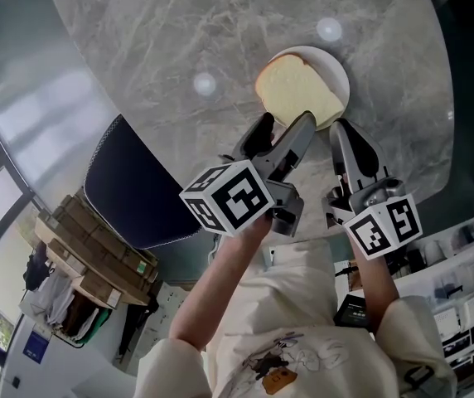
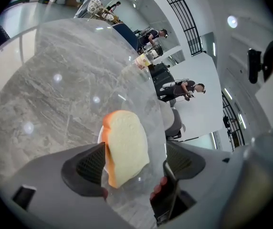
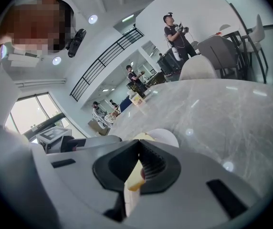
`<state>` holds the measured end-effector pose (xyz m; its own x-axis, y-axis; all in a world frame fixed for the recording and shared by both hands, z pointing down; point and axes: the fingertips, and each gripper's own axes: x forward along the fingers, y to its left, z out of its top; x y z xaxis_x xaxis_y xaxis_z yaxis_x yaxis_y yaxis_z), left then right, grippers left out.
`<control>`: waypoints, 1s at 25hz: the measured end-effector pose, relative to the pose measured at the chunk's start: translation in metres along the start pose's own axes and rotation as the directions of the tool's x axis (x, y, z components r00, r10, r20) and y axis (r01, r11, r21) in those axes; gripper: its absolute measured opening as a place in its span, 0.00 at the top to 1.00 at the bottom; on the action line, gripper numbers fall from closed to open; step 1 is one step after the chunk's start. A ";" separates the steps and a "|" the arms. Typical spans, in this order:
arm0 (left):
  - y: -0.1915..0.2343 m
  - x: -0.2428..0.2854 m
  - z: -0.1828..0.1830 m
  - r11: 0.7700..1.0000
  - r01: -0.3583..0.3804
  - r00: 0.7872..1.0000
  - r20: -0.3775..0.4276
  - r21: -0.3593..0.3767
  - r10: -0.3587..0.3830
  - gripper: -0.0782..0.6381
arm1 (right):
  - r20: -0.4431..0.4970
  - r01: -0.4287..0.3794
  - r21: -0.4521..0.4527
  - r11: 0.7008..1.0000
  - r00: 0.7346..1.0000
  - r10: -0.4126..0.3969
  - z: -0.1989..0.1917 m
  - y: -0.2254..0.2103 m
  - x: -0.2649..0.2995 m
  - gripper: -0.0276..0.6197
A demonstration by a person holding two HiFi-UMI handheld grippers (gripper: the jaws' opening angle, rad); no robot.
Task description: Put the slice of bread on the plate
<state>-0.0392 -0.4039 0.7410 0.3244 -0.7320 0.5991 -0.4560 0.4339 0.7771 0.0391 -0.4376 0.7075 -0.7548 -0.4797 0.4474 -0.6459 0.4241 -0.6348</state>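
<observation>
While most of the plate (image 1: 337, 66) hides under the slice of bread (image 1: 299, 94) lying on it, can see left tongs (image 2: 134, 163) spread wide around the slice, clamping nothing, and right tongs (image 3: 139, 168) pinched nearly closed, bread-coloured sliver in the slit, contact unclear.

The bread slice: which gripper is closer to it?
Left. The left gripper has its open jaws astride the bread slice; the right gripper sits shut beside the plate.
</observation>
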 end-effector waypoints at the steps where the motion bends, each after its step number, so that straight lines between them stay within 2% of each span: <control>1: -0.001 -0.001 0.000 1.000 0.002 1.000 0.000 0.000 -0.002 0.35 | 0.000 -0.001 0.000 1.000 1.000 0.001 0.000 0.000 -0.001 0.95; 7: -0.011 -0.008 0.000 0.997 0.070 0.998 0.005 -0.028 -0.070 0.36 | 0.019 -0.008 -0.011 1.000 1.000 0.008 0.005 0.007 -0.006 0.95; 11: -0.010 -0.020 -0.002 0.997 0.072 0.997 0.010 -0.030 -0.072 0.36 | 0.030 0.000 -0.015 1.000 1.000 0.001 0.005 0.009 -0.013 0.95; 12: -0.010 -0.023 -0.001 0.997 0.073 0.997 0.012 -0.026 -0.073 0.40 | 0.034 0.002 -0.018 1.000 0.999 -0.001 0.006 0.010 -0.015 0.95; 16: -0.018 -0.037 0.002 0.995 0.095 0.995 0.028 -0.003 -0.095 0.47 | 0.050 0.004 -0.032 0.999 0.999 -0.003 0.006 0.016 -0.021 0.95; 21: -0.032 -0.061 0.004 0.985 0.158 0.984 0.076 0.065 -0.163 0.47 | 0.053 -0.009 -0.039 0.999 0.999 0.012 0.000 0.034 -0.026 0.95; 25: -0.040 -0.078 0.002 0.975 0.189 0.977 0.080 0.115 -0.198 0.47 | 0.054 -0.039 -0.064 0.997 0.998 0.042 0.000 0.051 -0.028 0.95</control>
<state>-0.0480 -0.3648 0.6625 0.3413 -0.8430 0.4156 -0.4786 0.2247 0.8488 0.0271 -0.4027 0.6623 -0.7739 -0.5025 0.3853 -0.6222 0.4903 -0.6103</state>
